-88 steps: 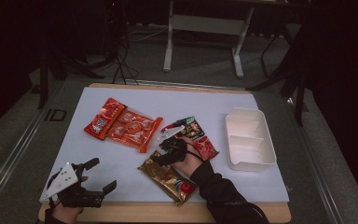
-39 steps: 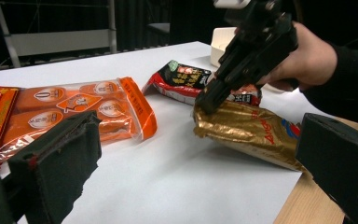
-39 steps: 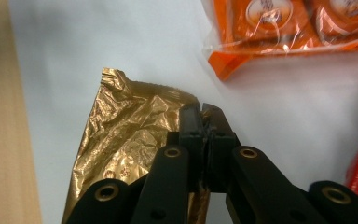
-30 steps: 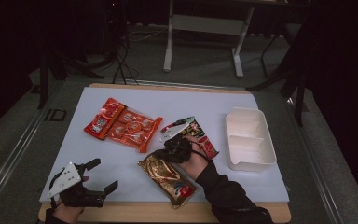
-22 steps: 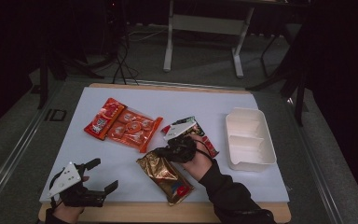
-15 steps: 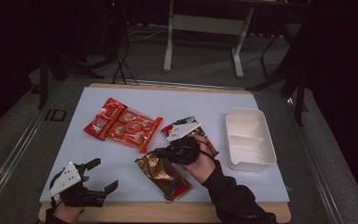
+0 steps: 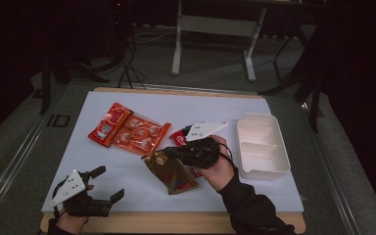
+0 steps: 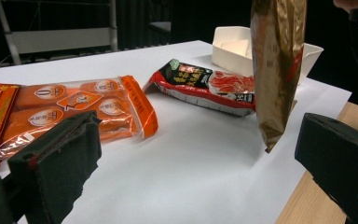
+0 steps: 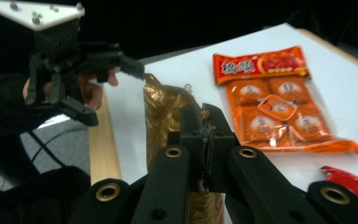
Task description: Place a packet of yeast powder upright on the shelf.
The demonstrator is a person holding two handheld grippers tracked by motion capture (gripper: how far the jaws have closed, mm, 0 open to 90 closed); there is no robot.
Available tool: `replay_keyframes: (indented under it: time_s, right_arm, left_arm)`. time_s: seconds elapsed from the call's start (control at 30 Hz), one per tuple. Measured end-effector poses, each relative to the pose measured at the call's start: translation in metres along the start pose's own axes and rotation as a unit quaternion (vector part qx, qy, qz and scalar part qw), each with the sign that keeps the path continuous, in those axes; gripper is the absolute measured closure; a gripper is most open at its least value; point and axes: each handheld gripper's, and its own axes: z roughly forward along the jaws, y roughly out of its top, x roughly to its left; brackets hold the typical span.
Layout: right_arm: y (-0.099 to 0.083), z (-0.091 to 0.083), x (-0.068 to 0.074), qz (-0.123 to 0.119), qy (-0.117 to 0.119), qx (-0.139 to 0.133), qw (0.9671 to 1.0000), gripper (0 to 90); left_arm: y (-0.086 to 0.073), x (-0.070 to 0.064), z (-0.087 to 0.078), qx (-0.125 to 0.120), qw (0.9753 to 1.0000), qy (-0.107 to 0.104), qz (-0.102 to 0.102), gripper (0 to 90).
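Note:
A gold foil snack bag (image 7: pixel 172 175) hangs tilted with its lower end near the white table cover. My right gripper (image 7: pixel 169 152) is shut on its top edge, and in the right gripper view the jaws (image 9: pixel 205 127) pinch the crumpled gold bag (image 9: pixel 161 109). In the left gripper view the gold bag (image 8: pixel 277 70) hangs upright at the right. My left gripper (image 7: pixel 109 182) rests at the front left corner, open and holding nothing; its pads (image 8: pixel 56 161) stand wide apart. A red and black packet (image 7: pixel 178 138) lies partly under the right hand.
An orange multi-pack (image 7: pixel 140 137) and a red-orange bag (image 7: pixel 109 124) lie side by side at the middle left. A white two-compartment tray (image 7: pixel 270 172) stands at the right. The table's wooden front edge (image 7: pixel 176 223) runs beside the left gripper.
The right gripper has closed on the gold bag's near end and raised it, so the bag now hangs instead of lying flat. The left gripper has stayed put.

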Motion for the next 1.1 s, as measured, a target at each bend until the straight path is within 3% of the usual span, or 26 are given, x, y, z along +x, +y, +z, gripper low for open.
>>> replay_keyframes:
  time_s: [0.3, 0.7, 0.8, 1.1]
  right_arm:
    - [0.009, -0.022, -0.006, 0.009, -0.015, -0.033, 0.9993, 89.0]
    - [0.021, -0.059, -0.027, 0.024, -0.048, -0.077, 0.9955, 88.9]
    - [0.021, -0.062, -0.028, 0.025, -0.052, -0.079, 0.9952, 88.9]
    - [0.018, -0.104, -0.067, 0.055, -0.107, -0.106, 0.9871, 88.8]
  left_arm:
    - [0.000, 0.000, 0.000, 0.002, 1.0000, 0.000, -0.001, 0.6]
    - [-0.001, 0.000, 0.001, 0.003, 1.0000, 0.001, -0.001, 0.6]
    - [-0.001, 0.000, 0.001, 0.002, 1.0000, 0.001, 0.000, 0.6]
    - [-0.001, 0.000, 0.003, 0.006, 1.0000, 0.001, -0.002, 0.6]
